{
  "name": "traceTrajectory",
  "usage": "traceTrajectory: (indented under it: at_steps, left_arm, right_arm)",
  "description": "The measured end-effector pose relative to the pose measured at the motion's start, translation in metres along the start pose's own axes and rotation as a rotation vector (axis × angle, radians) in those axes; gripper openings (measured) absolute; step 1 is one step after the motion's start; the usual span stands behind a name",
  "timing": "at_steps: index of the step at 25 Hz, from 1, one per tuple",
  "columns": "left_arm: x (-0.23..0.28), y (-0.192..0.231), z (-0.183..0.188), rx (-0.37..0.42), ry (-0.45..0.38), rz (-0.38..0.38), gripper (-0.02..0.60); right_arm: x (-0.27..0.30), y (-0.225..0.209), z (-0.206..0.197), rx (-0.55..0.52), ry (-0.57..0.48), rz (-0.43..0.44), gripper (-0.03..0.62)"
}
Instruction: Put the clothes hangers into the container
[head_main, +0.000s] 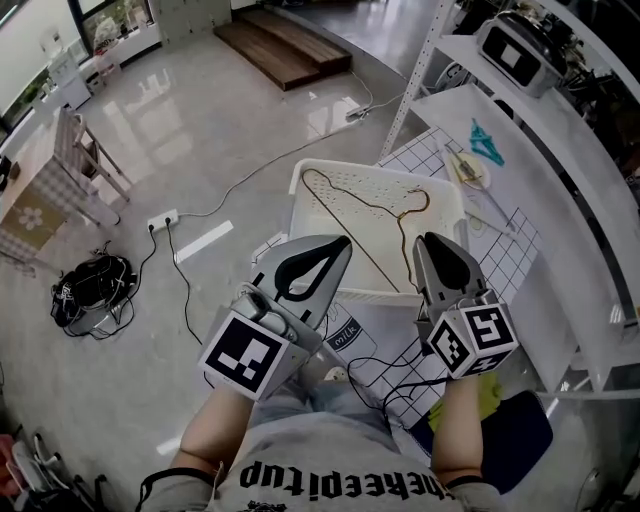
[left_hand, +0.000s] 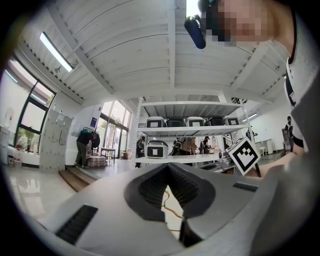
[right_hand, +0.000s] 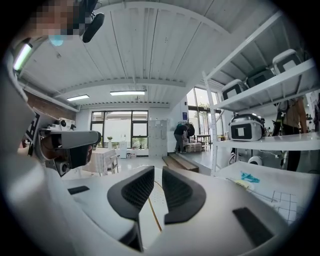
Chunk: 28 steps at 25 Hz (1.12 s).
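We hold our clenched, empty left gripper (head_main: 340, 246) and barely parted, empty right gripper (head_main: 426, 240) above the near rim of the white container (head_main: 297, 205), with the hangers (head_main: 398, 214) inside and open floor (head_main: 200, 130) to the left.

The right gripper (right_hand: 158, 170) has its jaws a narrow gap apart. Through the gap a thin brown hanger (right_hand: 151, 208) shows on white below, not pinched. The left gripper (right_hand: 72, 142) is at the left, and a shelf (right_hand: 270, 142) stands at the right.
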<state>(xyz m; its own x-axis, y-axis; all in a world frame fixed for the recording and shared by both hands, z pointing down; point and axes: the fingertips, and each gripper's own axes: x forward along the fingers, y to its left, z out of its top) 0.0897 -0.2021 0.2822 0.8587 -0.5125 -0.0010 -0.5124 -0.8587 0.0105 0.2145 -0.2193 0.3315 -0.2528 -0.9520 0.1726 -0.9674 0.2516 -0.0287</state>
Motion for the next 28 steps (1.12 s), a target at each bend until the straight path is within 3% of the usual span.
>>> traceTrajectory:
  at_steps: [10, 28]
  left_arm:
    - [0.006, -0.016, 0.003, -0.004, -0.006, -0.073, 0.014]
    - [0.034, -0.064, 0.005, -0.013, -0.008, -0.274, 0.014]
  right_arm:
    - [-0.025, 0.003, 0.011, 0.018, -0.036, -0.058, 0.015]
    - [-0.074, 0.006, 0.024, 0.039, -0.079, -0.172, 0.015]
